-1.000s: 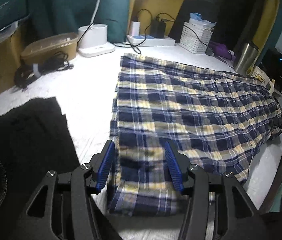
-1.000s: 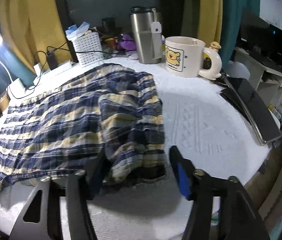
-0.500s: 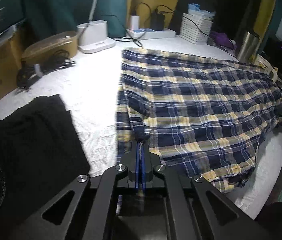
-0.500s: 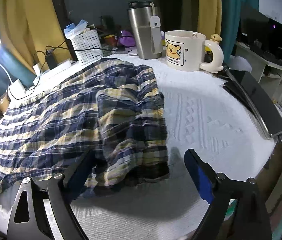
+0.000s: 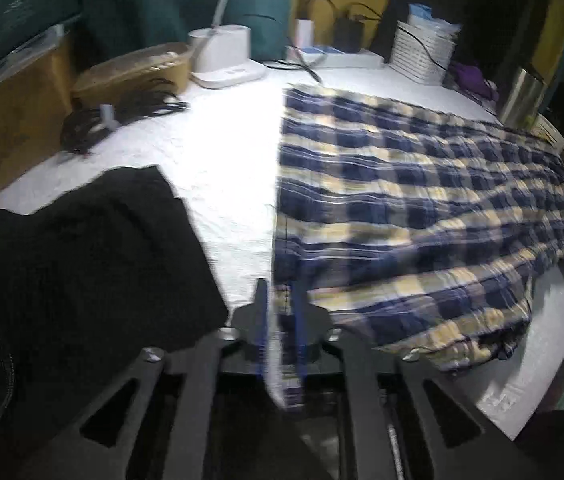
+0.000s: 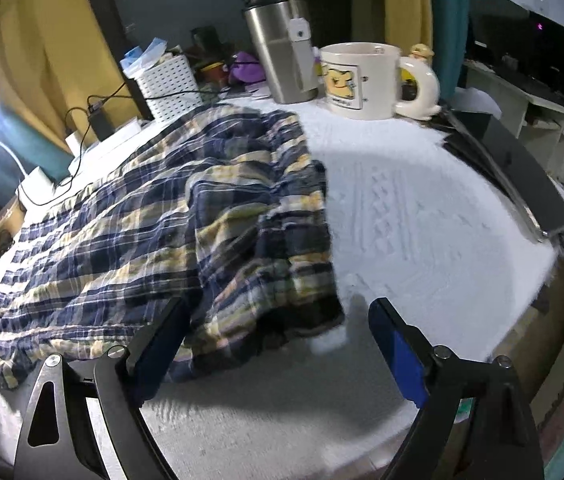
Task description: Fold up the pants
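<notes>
Blue and yellow plaid pants (image 5: pixel 401 200) lie spread across the white-covered table (image 5: pixel 230 168). My left gripper (image 5: pixel 282 300) sits at their near left hem. Its jaws are opening and stand a narrow gap apart, with the hem running in between them. White shows beside the cloth in that gap, and the view is blurred. In the right wrist view the waist end of the pants (image 6: pixel 142 220) is bunched and folded over. My right gripper (image 6: pixel 278 304) stands wide open around the near corner of that fold, and its pads do not touch the cloth.
A black garment (image 5: pixel 82 260) lies left of the pants. Coiled cables (image 5: pixel 122 112), a brown box (image 5: pixel 130 68) and a white lamp base (image 5: pixel 226 60) line the back. A steel tumbler (image 6: pixel 282 48), a bear mug (image 6: pixel 357 76), a white basket (image 6: pixel 170 84) and a dark laptop (image 6: pixel 513 168) stand near the right edge.
My left gripper went from open to shut on the near left hem and has since parted a little, and the hem has been drawn in. The right jaws spread wider.
</notes>
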### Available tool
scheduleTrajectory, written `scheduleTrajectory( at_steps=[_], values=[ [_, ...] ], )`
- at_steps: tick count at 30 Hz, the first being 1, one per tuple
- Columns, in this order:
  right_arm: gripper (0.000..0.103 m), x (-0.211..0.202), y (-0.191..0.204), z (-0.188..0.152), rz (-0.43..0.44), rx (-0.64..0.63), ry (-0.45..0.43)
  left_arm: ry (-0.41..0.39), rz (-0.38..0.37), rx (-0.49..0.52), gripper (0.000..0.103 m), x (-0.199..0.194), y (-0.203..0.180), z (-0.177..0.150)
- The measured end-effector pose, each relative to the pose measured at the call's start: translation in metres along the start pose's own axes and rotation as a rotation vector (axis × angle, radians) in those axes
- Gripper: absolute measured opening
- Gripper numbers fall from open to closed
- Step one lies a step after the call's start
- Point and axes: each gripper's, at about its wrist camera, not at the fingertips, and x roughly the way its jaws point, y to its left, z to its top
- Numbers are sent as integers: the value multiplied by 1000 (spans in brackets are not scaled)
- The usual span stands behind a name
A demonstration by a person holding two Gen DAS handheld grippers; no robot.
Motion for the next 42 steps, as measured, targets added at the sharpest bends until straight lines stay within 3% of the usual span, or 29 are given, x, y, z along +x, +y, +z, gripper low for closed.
scheduleTrajectory(
  at_steps=[1, 2, 9, 18, 21, 23, 25, 32, 36, 38, 39, 40, 42],
  values=[
    [92, -2, -2, 0, 4, 9, 2, -13, 1, -13, 38, -4, 4, 1],
    [92, -5, -3, -2, 20, 29, 9, -27, -4, -28, 40, -7, 8, 2],
    [92, -3, 8, -13, 136, 75, 68, -36, -24, -37, 42, -5, 9, 8],
    [95, 36, 14, 27, 216, 150, -7, 6, -51, -16, 43, 13, -7, 10],
    [29, 52, 15, 38, 274, 191, 2, 10, -53, -17, 43, 15, -13, 10],
    [16, 64, 15, 42, 285, 208, 12, 14, -53, -15, 43, 15, -16, 11],
    [11, 65, 14, 48, 275, 191, 1, 10, -57, -16, 43, 13, -19, 11],
    [10, 53, -5, 74, 187, 123, -47, 2, -95, 28, 43, 6, -36, 21],
    [10, 66, -7, 75, 152, 63, 3, 32, -104, 44, 43, 18, -39, 23],
    [15, 67, -1, 70, 113, 6, 7, 33, -104, 40, 43, 21, -38, 25],
    [29, 67, 0, 67, 91, -22, 10, 28, -106, 39, 43, 21, -38, 26],
    [62, 66, 1, 65, 62, -42, 8, 21, -107, 38, 43, 21, -37, 29],
    [103, 59, -1, 61, 5, -59, -24, 17, -107, 39, 43, 23, -36, 33]
  ],
)
